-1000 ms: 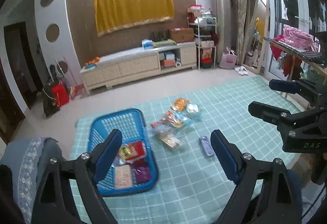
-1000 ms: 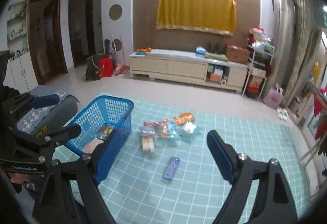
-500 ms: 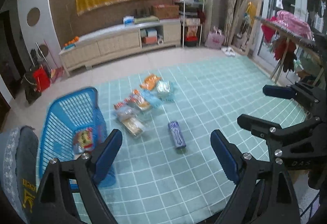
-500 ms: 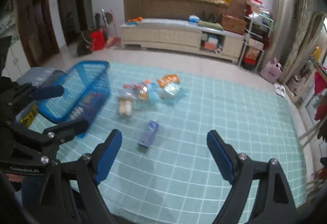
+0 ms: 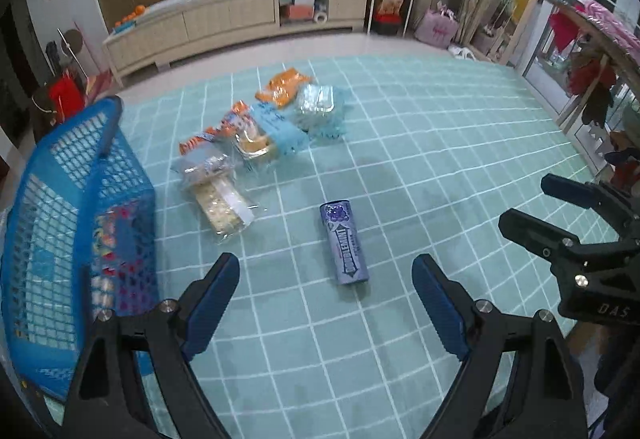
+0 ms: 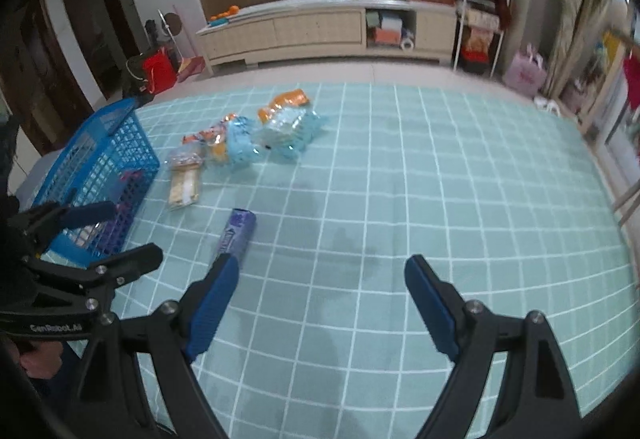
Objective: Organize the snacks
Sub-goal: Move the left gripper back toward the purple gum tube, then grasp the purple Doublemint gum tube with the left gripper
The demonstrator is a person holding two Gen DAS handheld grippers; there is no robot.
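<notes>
left gripper (image 5: 326, 281) and right gripper (image 6: 322, 281) both wide open, empty | purple tube (image 5: 344, 243) just ahead of left jaws | basket (image 5: 60, 223) held some packets; five snacks (image 5: 256, 131) remained outside

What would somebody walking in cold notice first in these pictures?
Probably the purple snack tube lying alone on the teal checked mat, straight ahead of the open left gripper. Next comes the blue basket at the mat's left edge, with packets already inside. Beyond the tube sits a loose cluster of snack bags; the right gripper is open too, holding nothing.
</notes>
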